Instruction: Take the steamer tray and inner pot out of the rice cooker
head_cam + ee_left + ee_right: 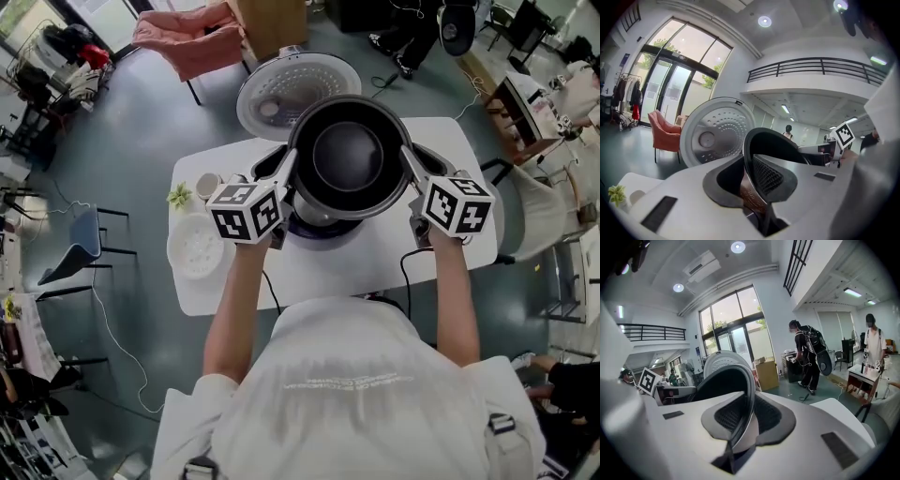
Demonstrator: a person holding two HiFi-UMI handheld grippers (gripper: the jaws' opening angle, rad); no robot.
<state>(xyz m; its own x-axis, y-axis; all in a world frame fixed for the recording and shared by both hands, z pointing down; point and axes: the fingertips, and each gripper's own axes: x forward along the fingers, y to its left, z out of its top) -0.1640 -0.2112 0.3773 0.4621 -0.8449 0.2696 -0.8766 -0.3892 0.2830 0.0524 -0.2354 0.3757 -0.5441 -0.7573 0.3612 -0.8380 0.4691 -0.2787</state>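
Observation:
The black inner pot (pixel 349 157) hangs above the rice cooker body (pixel 323 225), held by its rim from both sides. My left gripper (pixel 287 169) is shut on the left rim, and the left gripper view shows that rim (pixel 754 140) pinched between the pads. My right gripper (pixel 411 161) is shut on the right rim (pixel 749 380). The cooker's lid (pixel 298 89) stands open behind the pot. A white perforated steamer tray (pixel 197 246) lies on the table to the left of the cooker.
The white table (pixel 375 267) also carries a small cup (pixel 207 186) and a green sprig (pixel 179 196) at its left end. A pink chair (pixel 187 37) and a cardboard box (pixel 272 23) stand behind it. People stand further off (pixel 808 357).

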